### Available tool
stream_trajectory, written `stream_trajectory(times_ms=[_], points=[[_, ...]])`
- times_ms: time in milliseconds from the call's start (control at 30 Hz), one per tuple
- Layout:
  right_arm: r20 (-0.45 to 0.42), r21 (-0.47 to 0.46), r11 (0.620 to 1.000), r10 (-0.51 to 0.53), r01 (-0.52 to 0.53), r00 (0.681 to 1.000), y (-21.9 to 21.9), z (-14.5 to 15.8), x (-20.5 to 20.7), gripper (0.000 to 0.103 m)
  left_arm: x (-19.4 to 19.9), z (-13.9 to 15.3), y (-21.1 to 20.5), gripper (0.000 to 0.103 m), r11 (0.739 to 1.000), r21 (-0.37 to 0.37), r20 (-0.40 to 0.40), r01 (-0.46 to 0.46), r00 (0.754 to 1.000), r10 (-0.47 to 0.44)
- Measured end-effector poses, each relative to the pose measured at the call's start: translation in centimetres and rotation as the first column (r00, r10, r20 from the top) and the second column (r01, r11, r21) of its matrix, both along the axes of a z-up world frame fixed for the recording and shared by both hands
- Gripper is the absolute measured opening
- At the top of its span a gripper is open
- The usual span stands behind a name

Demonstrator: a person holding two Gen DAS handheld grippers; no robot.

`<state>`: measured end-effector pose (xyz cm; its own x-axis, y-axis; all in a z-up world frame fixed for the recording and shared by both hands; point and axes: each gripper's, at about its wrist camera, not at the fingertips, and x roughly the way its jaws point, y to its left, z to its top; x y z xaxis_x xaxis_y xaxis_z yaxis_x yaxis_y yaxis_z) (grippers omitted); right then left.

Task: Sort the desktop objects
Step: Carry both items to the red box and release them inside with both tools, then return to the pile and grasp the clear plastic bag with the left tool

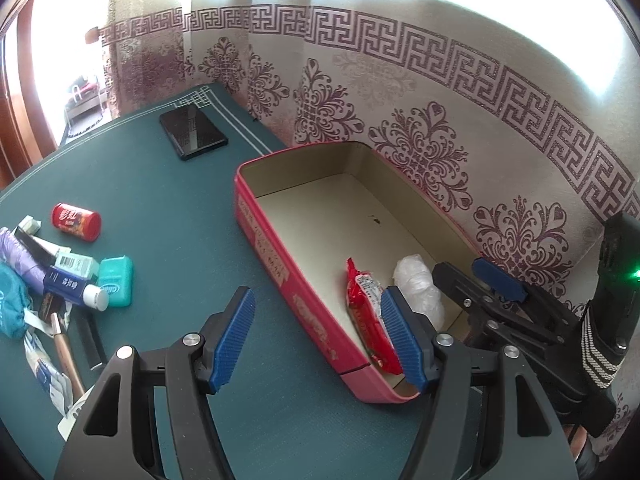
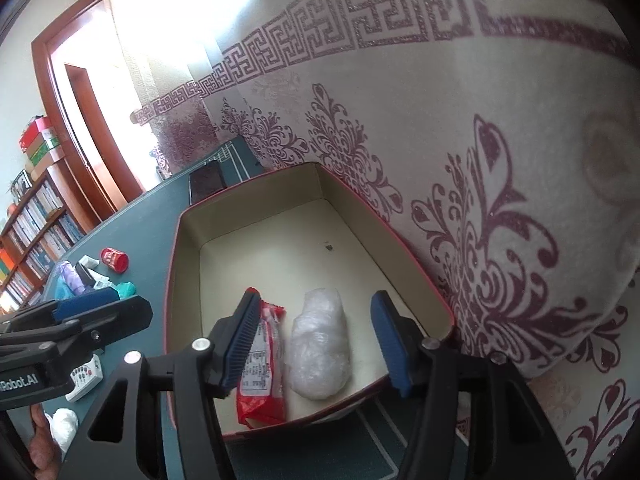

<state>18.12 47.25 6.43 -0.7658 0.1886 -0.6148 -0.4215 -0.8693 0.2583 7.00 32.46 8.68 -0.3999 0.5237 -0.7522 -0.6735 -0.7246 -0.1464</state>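
Both tools stand spread and empty: the left tool (image 1: pixel 316 340) straddles the red box's (image 1: pixel 280 264) near wall, the right tool (image 2: pixel 316 344) hangs over its inside. Within the box lie a clear plastic bundle (image 2: pixel 320 348) and, just beside it, a red packet (image 2: pixel 264 364). Only the left view shows the black phone (image 1: pixel 193 131) beyond the box and the red can (image 1: pixel 76 222) on the surface (image 1: pixel 168 216).

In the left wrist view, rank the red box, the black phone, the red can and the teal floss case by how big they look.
1. red box
2. black phone
3. red can and teal floss case: look alike, not ranked.
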Motion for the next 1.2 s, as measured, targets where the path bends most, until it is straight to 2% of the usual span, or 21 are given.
stream_trajectory(times_ms=[100,267,600,733,967,1200], points=[[-0.019,0.016,1.0,0.016,-0.016,1.0,-0.6,0.3,0.1,0.074,-0.1,-0.2,-1.0,0.069,1.0,0.002,0.009,-0.019,1.0,0.019],[-0.041,0.031,0.998,0.059,-0.058,0.997,-1.9,0.8,0.1,0.079,-0.1,-0.4,-3.1,0.069,0.998,-0.001,0.013,-0.063,0.998,0.063],[-0.055,0.057,0.988,0.144,-0.141,0.988,-4.9,1.0,-0.1,0.08,-0.4,-0.8,-8.5,0.069,0.985,0.008,0.024,-0.174,0.985,0.173],[-0.06,0.062,0.986,0.158,-0.154,0.986,-5.9,1.1,-0.1,0.08,-0.4,-1.0,-10.9,0.069,0.975,0.003,0.026,-0.221,0.975,0.221],[-0.061,0.06,0.98,0.194,-0.19,0.979,-8.1,1.1,-0.3,0.081,0.6,-1.2,-15.7,0.069,0.952,-0.029,-0.02,-0.305,0.952,0.305],[-0.046,0.075,0.966,0.249,-0.246,0.967,-11.2,0.8,-1.0,0.081,1.0,-2.4,-19.7,0.069,0.933,-0.029,0.01,-0.358,0.934,0.358]])
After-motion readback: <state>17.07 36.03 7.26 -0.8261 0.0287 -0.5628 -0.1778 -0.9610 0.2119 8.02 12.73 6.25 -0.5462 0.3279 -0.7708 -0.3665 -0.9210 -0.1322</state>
